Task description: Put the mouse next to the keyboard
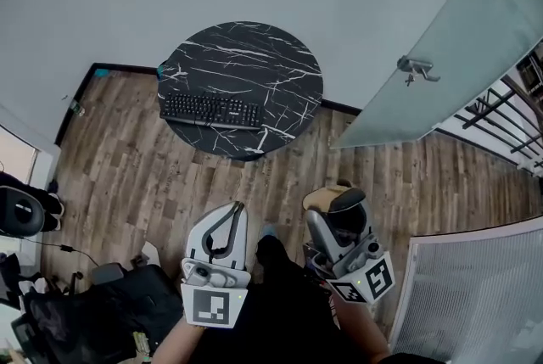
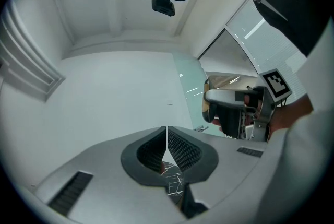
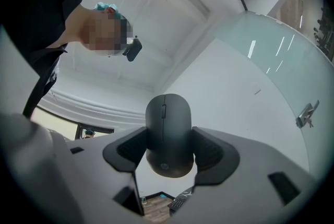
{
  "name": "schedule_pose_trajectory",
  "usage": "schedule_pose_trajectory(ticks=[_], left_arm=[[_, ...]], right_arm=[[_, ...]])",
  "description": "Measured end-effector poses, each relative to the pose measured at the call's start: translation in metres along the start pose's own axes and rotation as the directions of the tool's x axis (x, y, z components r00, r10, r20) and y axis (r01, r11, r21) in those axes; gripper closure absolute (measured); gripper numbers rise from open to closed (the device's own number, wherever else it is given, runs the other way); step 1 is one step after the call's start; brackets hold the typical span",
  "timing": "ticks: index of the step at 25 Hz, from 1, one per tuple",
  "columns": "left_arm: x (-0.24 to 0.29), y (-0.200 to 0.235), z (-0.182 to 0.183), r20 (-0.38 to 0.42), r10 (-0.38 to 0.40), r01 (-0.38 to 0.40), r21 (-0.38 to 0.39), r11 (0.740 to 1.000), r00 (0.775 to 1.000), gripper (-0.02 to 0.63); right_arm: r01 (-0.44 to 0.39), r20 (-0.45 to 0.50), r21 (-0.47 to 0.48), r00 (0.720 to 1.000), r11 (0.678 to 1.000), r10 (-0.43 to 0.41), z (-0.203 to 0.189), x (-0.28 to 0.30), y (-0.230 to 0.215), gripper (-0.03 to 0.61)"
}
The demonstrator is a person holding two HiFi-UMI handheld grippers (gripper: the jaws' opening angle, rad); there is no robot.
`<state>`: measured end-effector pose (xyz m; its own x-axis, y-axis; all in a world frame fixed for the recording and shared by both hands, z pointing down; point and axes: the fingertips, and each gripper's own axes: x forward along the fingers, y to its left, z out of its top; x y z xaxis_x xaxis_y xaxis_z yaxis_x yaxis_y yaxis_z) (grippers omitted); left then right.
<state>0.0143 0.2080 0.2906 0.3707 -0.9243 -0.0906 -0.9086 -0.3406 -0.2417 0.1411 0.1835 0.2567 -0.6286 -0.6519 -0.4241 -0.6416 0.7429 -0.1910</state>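
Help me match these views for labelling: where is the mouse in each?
Head view: mouse lower right, in the right gripper.
Left gripper view: mouse probably the dark shape mid-right.
Right gripper view: mouse at centre, clamped.
Shared landmark: the glass door.

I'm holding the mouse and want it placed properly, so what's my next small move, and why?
Probably carry the right gripper forward toward the round table. Its jaws are shut on the mouse, but the table stands well ahead across the floor, with bare top right of the keyboard.
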Motion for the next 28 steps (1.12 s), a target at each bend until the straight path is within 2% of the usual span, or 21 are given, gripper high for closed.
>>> schedule_pose_trajectory(ticks=[3, 7, 10, 15, 20, 28], left_arm=[[0.041, 0.006, 0.004, -0.01, 0.011, -0.011, 0.028, 1.0, 1.0, 0.594], [0.082, 0.015, 0.004, -0.032, 0.042, -0.042, 0.012, 0.999, 0.999, 0.594], [0.105, 0.018, -0.002, -0.052, 0.06, -0.061, -0.005, 0.998, 0.997, 0.594], [0.132, 0.025, -0.016, -0.081, 0.067, -0.068, -0.008, 0.998, 0.994, 0.594], [0.152, 0.057, -0.029, -0.087, 0.11, -0.112, -0.018, 0.994, 0.99, 0.594], [0.207, 0.127, -0.05, -0.043, 0.077, -0.078, -0.042, 0.996, 0.996, 0.594]], right_arm=[[-0.012, 0.019, 0.01, 1.0, 1.0, 0.012, 0.006, 0.023, -0.039, 0.295], [-0.022, 0.023, -0.002, 0.999, 1.0, 0.022, 0.011, 0.047, -0.083, 0.295], [-0.032, 0.026, -0.023, 0.999, 0.999, 0.033, 0.012, 0.06, -0.108, 0.295], [-0.008, 0.011, 0.007, 1.0, 1.0, 0.007, 0.004, 0.077, -0.146, 0.295], [-0.023, -0.031, 0.002, 0.999, 1.0, 0.023, -0.014, 0.11, -0.161, 0.295], [-0.018, -0.019, -0.051, 1.0, 0.999, 0.017, -0.025, 0.19, -0.171, 0.295]])
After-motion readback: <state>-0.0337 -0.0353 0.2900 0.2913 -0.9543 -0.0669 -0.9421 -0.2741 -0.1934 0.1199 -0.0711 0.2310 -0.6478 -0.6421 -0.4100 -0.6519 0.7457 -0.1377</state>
